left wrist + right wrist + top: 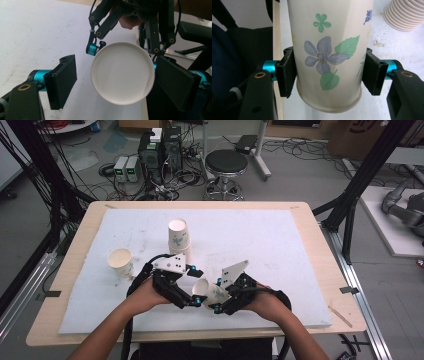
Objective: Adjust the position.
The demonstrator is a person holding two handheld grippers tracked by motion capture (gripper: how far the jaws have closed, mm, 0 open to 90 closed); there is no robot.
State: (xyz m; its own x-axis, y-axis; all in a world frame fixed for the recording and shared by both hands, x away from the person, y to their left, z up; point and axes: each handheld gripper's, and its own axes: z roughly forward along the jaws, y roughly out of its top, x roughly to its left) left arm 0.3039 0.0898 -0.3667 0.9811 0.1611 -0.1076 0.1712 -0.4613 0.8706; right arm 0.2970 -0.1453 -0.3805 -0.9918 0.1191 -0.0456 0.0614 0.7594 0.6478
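We had the flowered paper cup (pixel 329 50) clamped mid-wall in the right gripper (pixel 329 72), light and crushable we reckoned, left gripper (pixel 112 82) gaping at its 9 o'clock.

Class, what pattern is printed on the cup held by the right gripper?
Blue-purple flowers with green leaves on the cup, clearest in the right gripper view.

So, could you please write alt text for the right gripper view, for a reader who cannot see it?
A paper cup printed with a purple flower and green leaves is clamped between the two black pads of the right claw, one pad on each side of the cup's wall. A ribbed stack of cups stands on the white mat at upper right.
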